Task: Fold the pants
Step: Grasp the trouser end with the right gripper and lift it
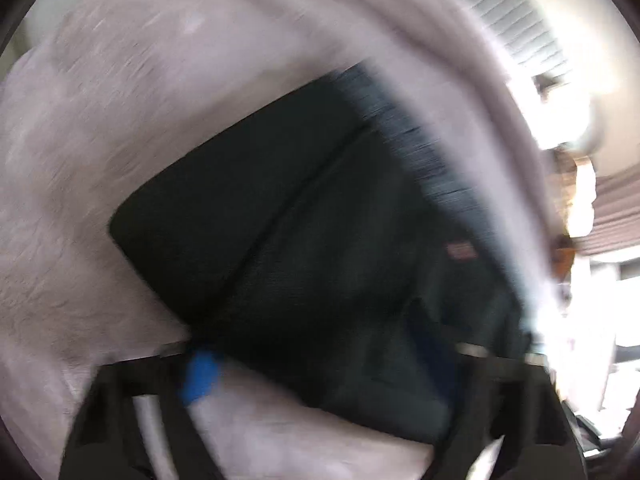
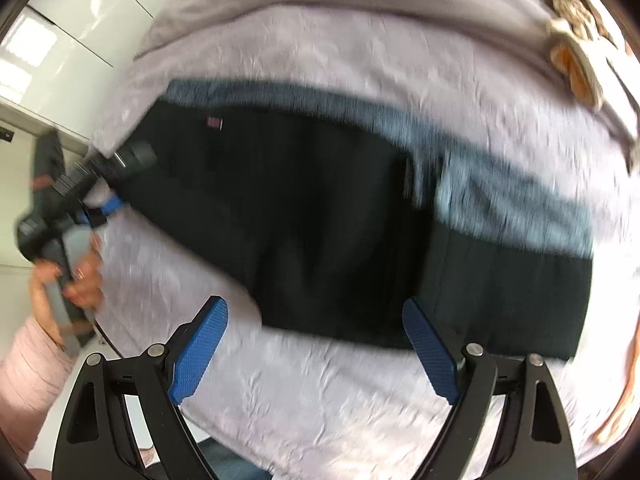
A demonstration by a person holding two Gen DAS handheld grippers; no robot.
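The dark pants (image 2: pixel 328 216) lie folded in a wide band on a pale lilac bedspread (image 2: pixel 320 392); their grey-blue ribbed waistband (image 2: pixel 480 184) runs along the far edge. In the left wrist view the pants (image 1: pixel 300 240) fill the middle, blurred. My right gripper (image 2: pixel 316 344) is open and empty, just above the pants' near edge. My left gripper (image 1: pixel 320 368) has its fingers wide apart, with the pants' near corner lying between them; one blue pad (image 1: pixel 200 376) shows, the other is hidden. It also shows in the right wrist view (image 2: pixel 100 204) at the pants' left end.
The bedspread (image 1: pixel 120 160) covers a bed. A brown and orange soft object (image 2: pixel 576 40) lies at its far right. White cabinets (image 2: pixel 60 40) stand left of the bed. A bright window with slats (image 1: pixel 520 20) is beyond it.
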